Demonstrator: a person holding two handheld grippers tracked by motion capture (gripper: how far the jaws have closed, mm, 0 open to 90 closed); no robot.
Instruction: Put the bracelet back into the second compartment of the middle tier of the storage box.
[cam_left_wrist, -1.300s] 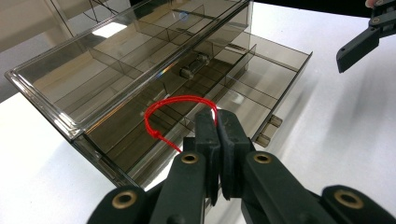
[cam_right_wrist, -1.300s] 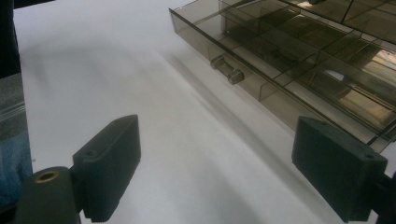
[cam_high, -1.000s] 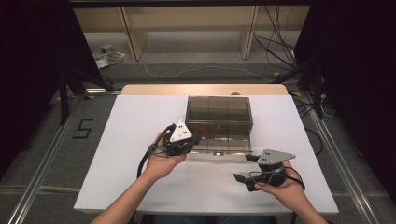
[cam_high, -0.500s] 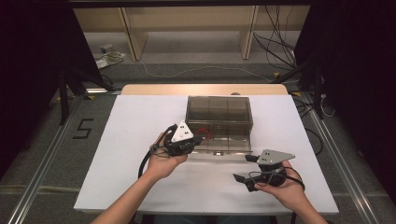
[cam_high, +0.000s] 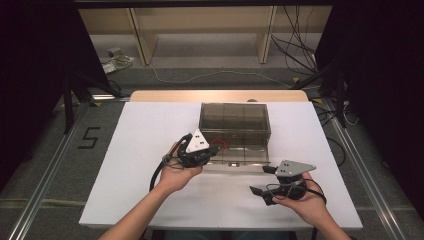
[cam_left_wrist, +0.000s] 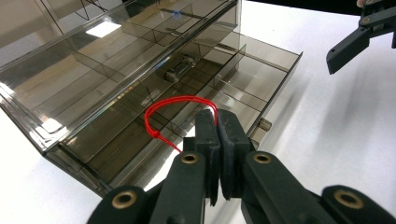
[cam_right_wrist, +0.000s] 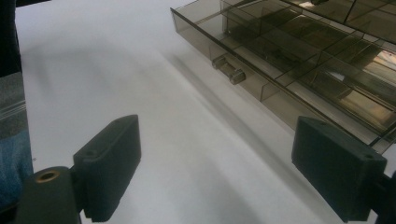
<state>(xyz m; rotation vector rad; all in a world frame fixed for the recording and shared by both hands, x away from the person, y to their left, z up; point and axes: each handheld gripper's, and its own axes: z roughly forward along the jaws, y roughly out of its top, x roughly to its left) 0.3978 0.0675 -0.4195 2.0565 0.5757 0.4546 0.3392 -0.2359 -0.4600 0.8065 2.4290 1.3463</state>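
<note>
Red and thin as thread, the elastic loop (cam_left_wrist: 180, 103) hangs from my left gripper (cam_left_wrist: 217, 122), whose jaws are pressed together on one end of it; the rest arcs out over the open drawer (cam_left_wrist: 261, 88) of the smoky plastic organiser (cam_high: 235, 120) at the middle of the white table (cam_high: 135, 150). I judge it almost weightless and quite limp, with a small knot or tail near the lower end, so it will flop and sway with any quick turn of my hand and could snag on a divider. A pinch on the strand itself, as I have it, seems the only sensible hold; the soft black pads (cam_left_wrist: 205, 133) should keep it from slipping out. The drawer is hard, glossy, see-through brown plastic, split by thin upright walls into small square cells, with a stubby clear knob (cam_right_wrist: 229, 70) on its front. Such plastic feels brittle to me, so I would not knock the walls. My right gripper (cam_right_wrist: 224, 168) rests low over the table just in front of the drawer, jaws spread wide with nothing between them. The tabletop is matt and smooth, and the cabinet's top (cam_high: 235, 112) catches the light.
</note>
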